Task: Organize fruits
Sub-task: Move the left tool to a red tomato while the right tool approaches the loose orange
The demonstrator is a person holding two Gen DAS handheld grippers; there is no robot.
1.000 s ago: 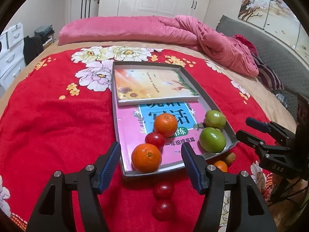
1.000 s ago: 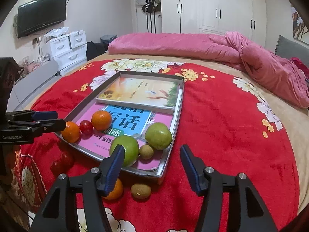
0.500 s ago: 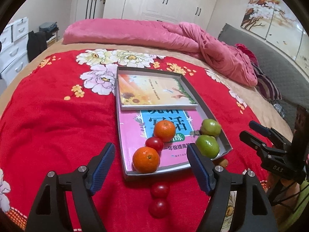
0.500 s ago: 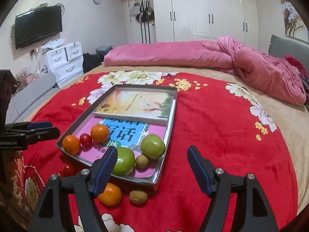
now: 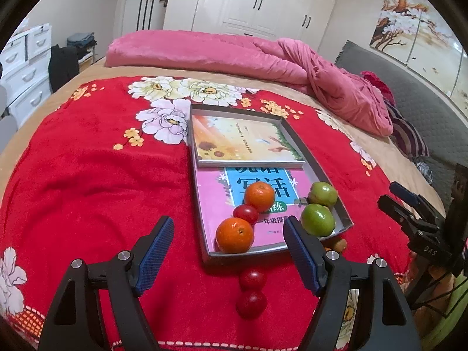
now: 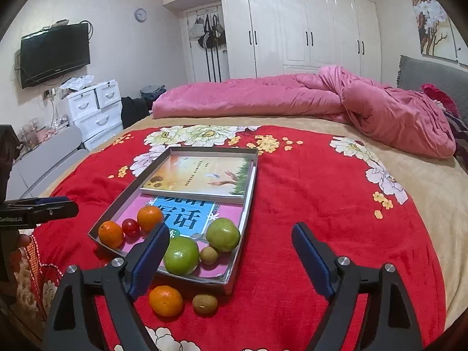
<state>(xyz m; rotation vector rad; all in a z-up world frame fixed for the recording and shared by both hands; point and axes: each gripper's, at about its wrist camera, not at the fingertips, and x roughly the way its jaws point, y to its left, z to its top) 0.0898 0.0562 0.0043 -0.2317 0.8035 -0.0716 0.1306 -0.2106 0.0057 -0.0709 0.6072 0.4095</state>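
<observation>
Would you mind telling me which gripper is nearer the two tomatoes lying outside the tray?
Left. The left gripper hangs just above the tomatoes; the right gripper is farther right.

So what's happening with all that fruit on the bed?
A person is sorting fruit into a metal tray that sits on the red flowered blanket, using a handheld gripper in each hand. The left gripper and the right gripper are both empty, and their jaws have just been opening. In the tray, on top of some books, lie two oranges, a tomato, two green apples and a kiwi. Still on the blanket are two tomatoes, an orange and another kiwi.
</observation>
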